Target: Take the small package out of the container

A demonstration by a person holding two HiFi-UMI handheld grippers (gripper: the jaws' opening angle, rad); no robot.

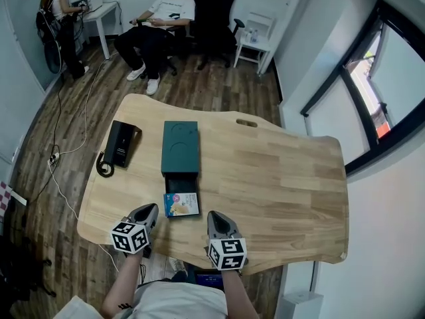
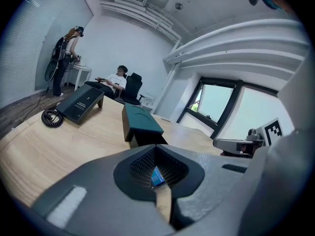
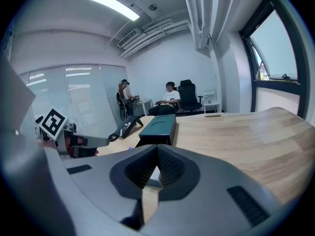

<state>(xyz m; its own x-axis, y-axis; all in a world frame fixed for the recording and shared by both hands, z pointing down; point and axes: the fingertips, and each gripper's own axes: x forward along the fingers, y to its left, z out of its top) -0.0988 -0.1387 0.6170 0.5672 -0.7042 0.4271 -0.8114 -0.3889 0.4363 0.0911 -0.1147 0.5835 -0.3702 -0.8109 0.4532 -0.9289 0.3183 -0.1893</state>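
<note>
Bright ceiling light, window daylight, fisheye-warped edges

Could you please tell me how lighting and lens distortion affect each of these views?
Head view: even indoor light, the fisheye bows the table edges, and the window looks washed out. Left gripper view: strong barrel distortion, dark corners, soft near foreground. Right gripper view: the ceiling light is blown out, with a circular vignette.

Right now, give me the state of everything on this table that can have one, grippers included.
green container: lying flat, near end open and dark.
small package: flat on the table at that open end, ungripped; whether it is fully out is unclear.
desk phone: untouched, its cord coiled beside it.
left gripper: shut, empty.
right gripper: shut, empty.
</note>
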